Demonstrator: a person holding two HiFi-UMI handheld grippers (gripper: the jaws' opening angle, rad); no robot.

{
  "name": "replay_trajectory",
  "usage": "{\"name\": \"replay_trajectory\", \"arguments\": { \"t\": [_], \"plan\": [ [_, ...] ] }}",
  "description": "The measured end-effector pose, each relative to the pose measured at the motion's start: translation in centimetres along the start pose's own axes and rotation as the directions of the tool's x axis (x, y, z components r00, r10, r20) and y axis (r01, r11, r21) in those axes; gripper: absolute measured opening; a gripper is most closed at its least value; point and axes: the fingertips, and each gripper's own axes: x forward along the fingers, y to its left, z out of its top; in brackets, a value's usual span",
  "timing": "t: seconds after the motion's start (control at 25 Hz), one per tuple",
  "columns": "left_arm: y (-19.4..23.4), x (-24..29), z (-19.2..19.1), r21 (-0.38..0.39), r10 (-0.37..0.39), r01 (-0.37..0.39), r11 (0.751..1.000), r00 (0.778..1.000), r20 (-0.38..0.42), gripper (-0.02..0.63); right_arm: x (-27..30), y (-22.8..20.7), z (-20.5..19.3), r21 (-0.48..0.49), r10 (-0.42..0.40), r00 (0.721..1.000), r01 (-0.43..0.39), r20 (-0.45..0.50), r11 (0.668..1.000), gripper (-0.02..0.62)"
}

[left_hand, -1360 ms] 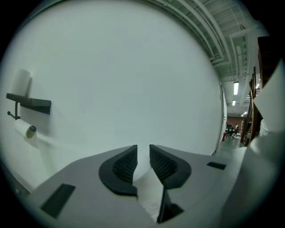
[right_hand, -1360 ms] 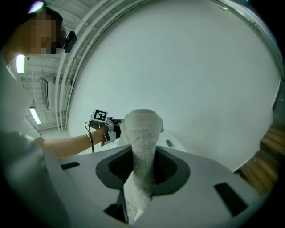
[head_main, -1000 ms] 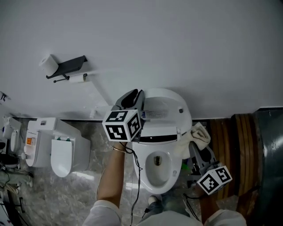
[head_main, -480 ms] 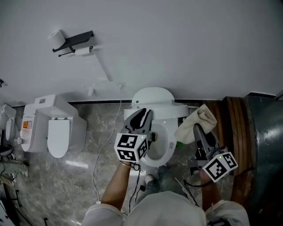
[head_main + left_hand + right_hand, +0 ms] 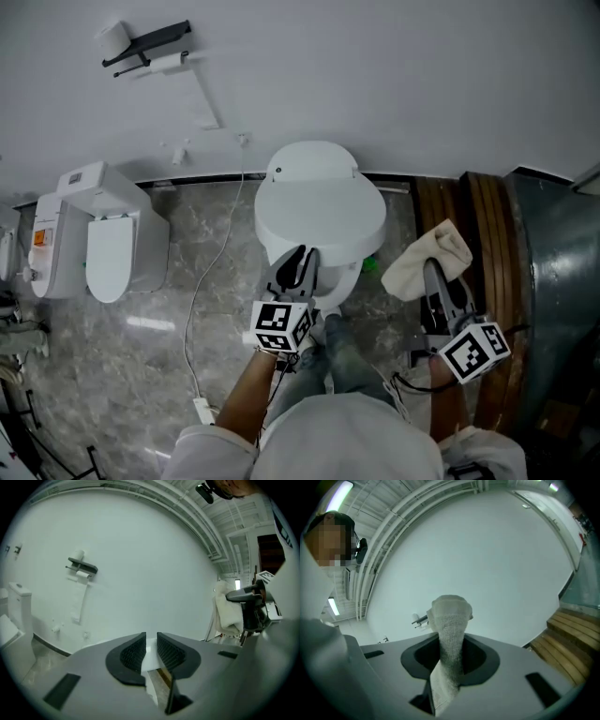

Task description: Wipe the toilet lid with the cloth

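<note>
The white toilet lid [image 5: 319, 206] lies closed over the bowl in the middle of the head view. My left gripper [image 5: 302, 262] sits at the lid's front edge. Its jaws stand nearly together with a white strip of the lid [image 5: 149, 660] between them. To the right of the toilet my right gripper [image 5: 434, 274] is shut on a cream cloth [image 5: 427, 255], held apart from the lid. In the right gripper view the cloth [image 5: 450, 620] stands up out of the right gripper [image 5: 451, 654] and trails down behind it.
A second white toilet unit [image 5: 94, 246] stands at left on the marble floor. A paper holder [image 5: 145, 42] is on the wall at upper left. Wooden slats [image 5: 469, 211] and a dark panel [image 5: 558, 281] lie to the right. A white cable [image 5: 199, 309] runs across the floor.
The lid has swung from upright down to closed, and my left gripper came down and toward me with it. My right gripper stayed right of the toilet with the cloth.
</note>
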Motion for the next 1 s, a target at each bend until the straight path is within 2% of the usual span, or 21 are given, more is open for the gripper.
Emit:
{"name": "replay_trajectory", "arguments": {
  "t": [0.08, 0.24, 0.52, 0.8, 1.0],
  "plan": [
    [0.0, -1.0, -2.1, -0.003, 0.011, -0.011, 1.000, 0.999, -0.036, 0.084, -0.8, -0.6, -0.9, 0.011, -0.019, 1.000, 0.019, -0.020, 1.000, 0.094],
    [-0.3, -3.2, -7.3, 0.088, 0.054, -0.042, 0.995, 0.989, -0.137, 0.084, -2.5, -2.2, -3.0, 0.024, -0.058, 0.997, 0.060, -0.057, 0.998, 0.094],
    [-0.4, -5.8, -15.5, 0.124, 0.115, -0.082, 0.989, 0.952, -0.285, 0.086, -2.9, -4.4, -6.5, 0.046, -0.092, 0.989, 0.098, -0.119, 0.994, 0.094],
    [0.5, -7.6, -23.6, 0.103, 0.087, -0.054, 0.993, 0.936, -0.342, 0.086, -1.1, -7.5, -13.8, 0.074, -0.105, 0.969, 0.124, -0.222, 0.990, 0.095],
    [1.9, -8.0, -31.3, 0.093, 0.047, -0.005, 0.996, 0.890, -0.453, 0.084, 1.8, -8.8, -19.9, 0.100, -0.070, 0.961, 0.100, -0.268, 0.990, 0.094]
  ]
}}
